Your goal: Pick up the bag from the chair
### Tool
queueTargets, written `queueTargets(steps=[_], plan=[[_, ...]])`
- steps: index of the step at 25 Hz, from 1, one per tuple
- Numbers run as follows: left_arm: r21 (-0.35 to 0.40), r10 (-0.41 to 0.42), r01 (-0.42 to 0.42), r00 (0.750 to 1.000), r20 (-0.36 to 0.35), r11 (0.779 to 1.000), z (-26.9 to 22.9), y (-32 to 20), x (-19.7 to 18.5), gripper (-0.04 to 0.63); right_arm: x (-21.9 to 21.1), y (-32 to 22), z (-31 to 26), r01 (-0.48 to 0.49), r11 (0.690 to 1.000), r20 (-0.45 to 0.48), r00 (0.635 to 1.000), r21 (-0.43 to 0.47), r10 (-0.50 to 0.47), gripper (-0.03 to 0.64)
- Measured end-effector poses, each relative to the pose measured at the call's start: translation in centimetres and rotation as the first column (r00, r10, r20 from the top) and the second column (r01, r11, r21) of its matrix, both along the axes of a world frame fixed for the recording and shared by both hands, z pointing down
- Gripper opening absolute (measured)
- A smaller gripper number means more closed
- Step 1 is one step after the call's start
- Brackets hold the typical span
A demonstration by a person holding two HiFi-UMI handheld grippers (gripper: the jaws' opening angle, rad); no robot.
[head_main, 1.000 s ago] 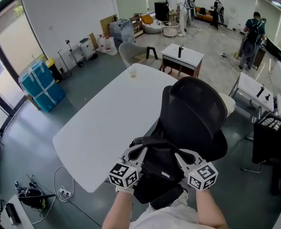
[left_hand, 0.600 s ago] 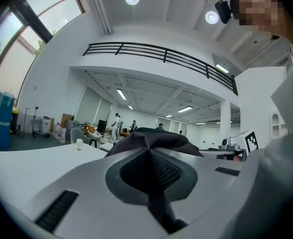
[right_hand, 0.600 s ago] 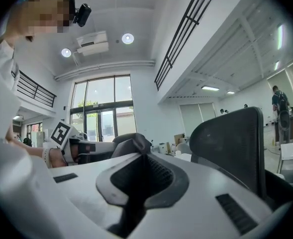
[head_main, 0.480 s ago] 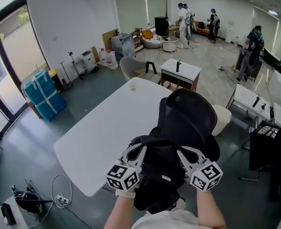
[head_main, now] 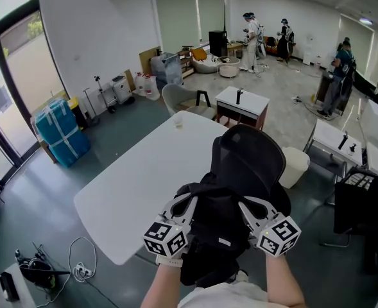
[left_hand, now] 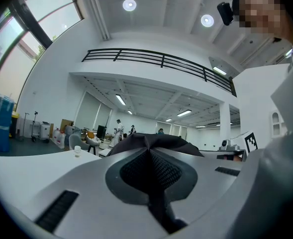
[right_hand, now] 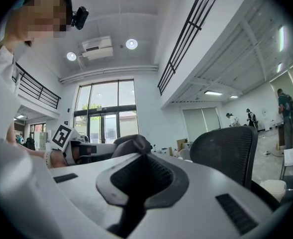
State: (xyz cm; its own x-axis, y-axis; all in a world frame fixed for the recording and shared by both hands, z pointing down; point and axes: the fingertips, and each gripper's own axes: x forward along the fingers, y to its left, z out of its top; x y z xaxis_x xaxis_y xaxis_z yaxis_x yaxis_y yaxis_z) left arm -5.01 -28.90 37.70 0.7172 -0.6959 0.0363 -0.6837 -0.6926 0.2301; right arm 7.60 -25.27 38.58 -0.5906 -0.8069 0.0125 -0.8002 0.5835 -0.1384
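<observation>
Black fabric of bag (head_main: 215, 233) pinched tight in both sets of jaws: left gripper (head_main: 190, 201) at the bag's 10 o'clock, right gripper (head_main: 245, 205) at its 2 o'clock. Held up at 6 o'clock of chair (head_main: 249, 159), with desk (head_main: 137, 185) off at 9. Grasp done; looks lifted clear, though underside hidden. Left, at most: raising further and drawing away.

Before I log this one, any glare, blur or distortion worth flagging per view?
Head view: sharp and evenly lit, with the walls bowed by the lens. Left gripper view: heavy fisheye and black corners, the ceiling lights flare, and the bag close to the lens is dark with little detail. Right gripper view: same fisheye, and the window is the brightest patch.
</observation>
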Motion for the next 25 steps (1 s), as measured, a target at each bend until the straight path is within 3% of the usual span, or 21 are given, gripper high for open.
queueTargets(steps=[25], plan=[[0.018,-0.025,0.025,0.999,-0.034,1.000,-1.3,0.9,0.3,0.025,0.4,0.4,-1.1,0.039,0.998,-0.005,0.999,0.040,-0.039,0.026]])
